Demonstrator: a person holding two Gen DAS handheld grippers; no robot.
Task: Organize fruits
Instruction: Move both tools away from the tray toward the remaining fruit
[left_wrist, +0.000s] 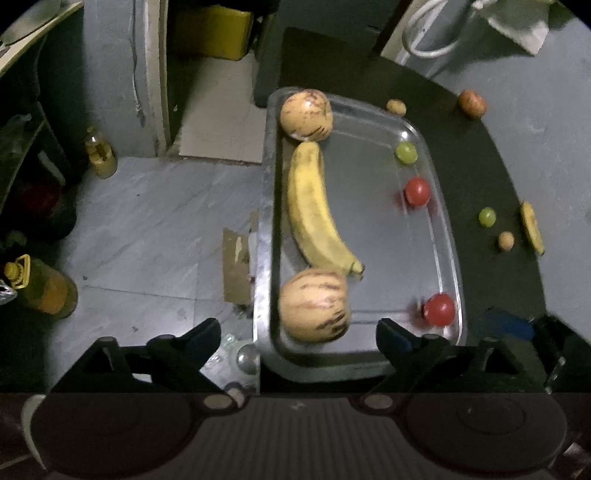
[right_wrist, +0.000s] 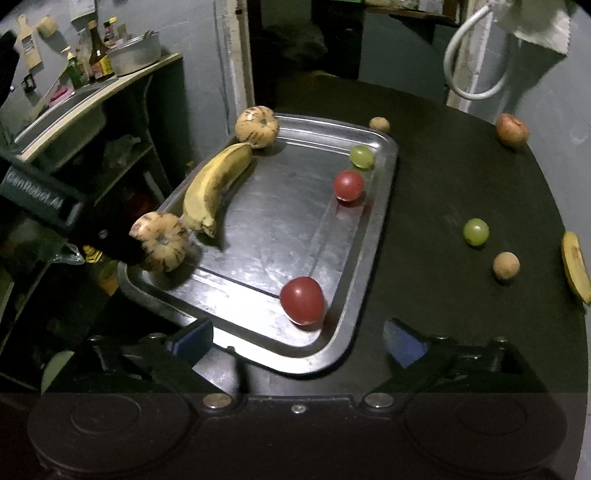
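A steel tray (left_wrist: 266, 221) (right_wrist: 384, 192) on the dark round table holds two pale striped melons (left_wrist: 314, 304) (left_wrist: 306, 114), a banana (left_wrist: 312, 214), a green grape (left_wrist: 406, 152) and two red tomatoes (left_wrist: 439, 309) (left_wrist: 417, 191). My left gripper (left_wrist: 299, 328) is open just above the near melon (right_wrist: 162, 242), with its pads clear of the fruit. My right gripper (right_wrist: 297, 332) is open over the tray's near edge, the near tomato (right_wrist: 302, 300) lying loose just ahead of it. One dark finger (right_wrist: 118, 247) of the left gripper shows beside the near melon.
On the table (right_wrist: 443, 177) to the right of the tray lie a green grape (right_wrist: 475, 231), two small brown fruits (right_wrist: 506, 265) (right_wrist: 379, 123), a reddish-brown fruit (right_wrist: 511, 129) and a second banana (right_wrist: 574, 266) at the table's edge. A shelf with bottles and a pot (right_wrist: 135, 53) stands left.
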